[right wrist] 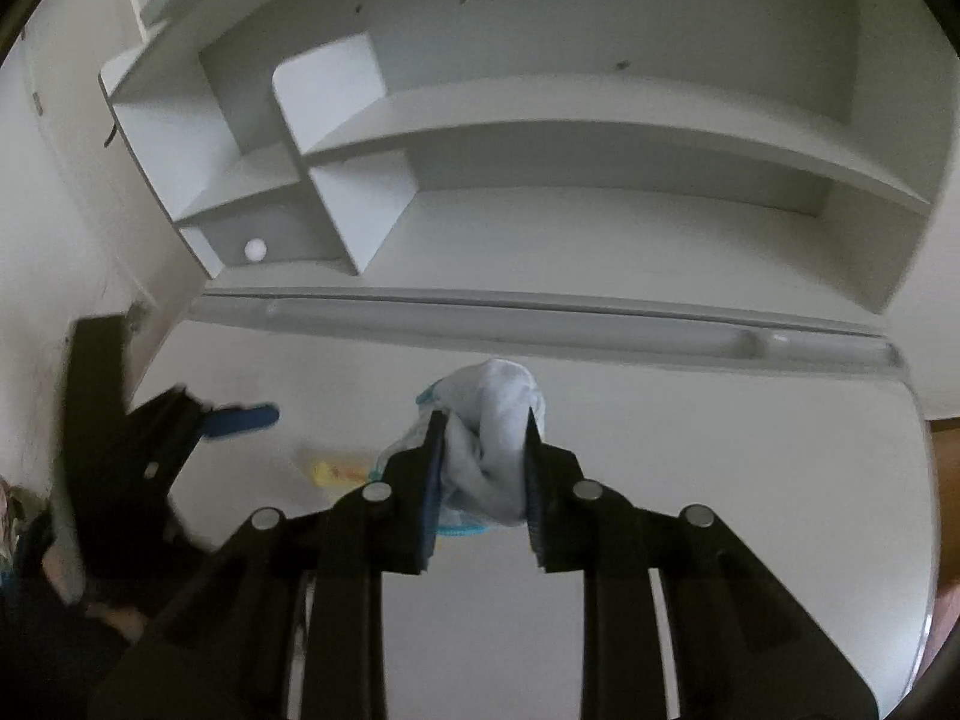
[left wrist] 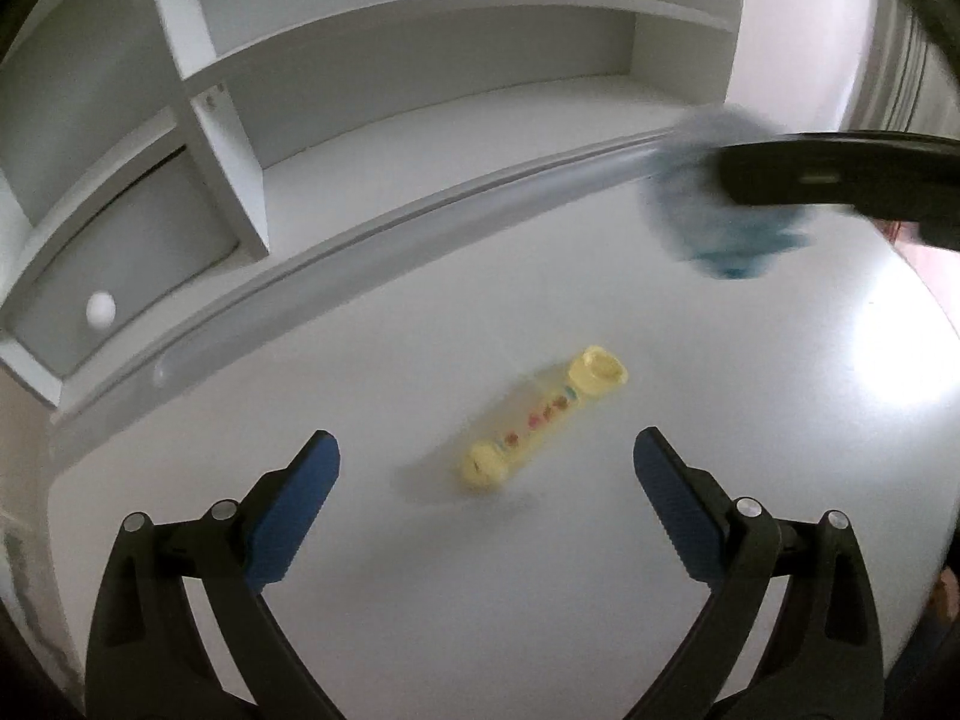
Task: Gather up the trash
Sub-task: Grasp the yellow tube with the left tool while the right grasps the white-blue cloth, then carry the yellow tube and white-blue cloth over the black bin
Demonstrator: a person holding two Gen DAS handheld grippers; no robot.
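A yellow plastic wrapper with small coloured prints [left wrist: 540, 420] lies on the white desk [left wrist: 480, 600], between and just beyond the blue pads of my left gripper [left wrist: 486, 450], which is open and empty above it. My right gripper [right wrist: 483, 420] is shut on a crumpled white and blue cloth-like wad [right wrist: 492, 438] and holds it above the desk. In the left wrist view that wad [left wrist: 720, 222] shows blurred at the upper right, held by the right gripper [left wrist: 714, 180]. The wrapper also shows faintly in the right wrist view [right wrist: 336, 468].
A white shelf unit [left wrist: 420, 60] with open compartments stands at the back of the desk. A small drawer with a round white knob [left wrist: 100, 309] sits at its lower left. A raised groove [left wrist: 420, 222] runs along the desk's back edge.
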